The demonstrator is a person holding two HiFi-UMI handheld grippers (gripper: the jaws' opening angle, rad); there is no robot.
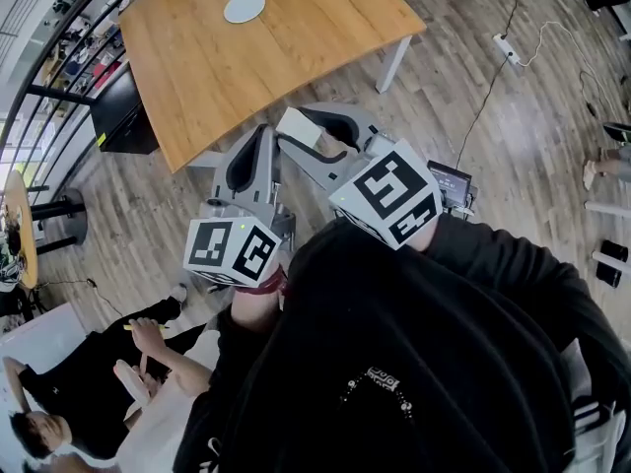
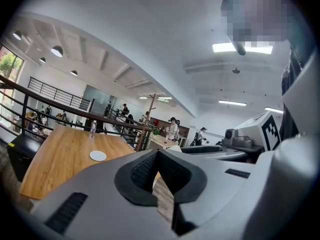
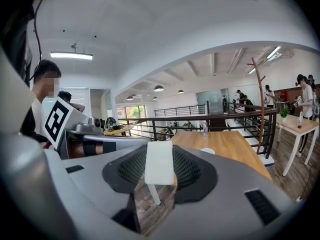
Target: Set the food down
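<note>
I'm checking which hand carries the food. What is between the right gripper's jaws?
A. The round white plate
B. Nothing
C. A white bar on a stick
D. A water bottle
C: the right gripper view shows the right gripper with its jaws closed on a white bar on a stick, while the white plate lies ahead on the wooden table.

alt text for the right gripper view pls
The right tool grips a white rectangular food block with a thin stick below it, upright between its black pads. Beyond lies a wooden table with a small white plate, then a dark railing.
</note>
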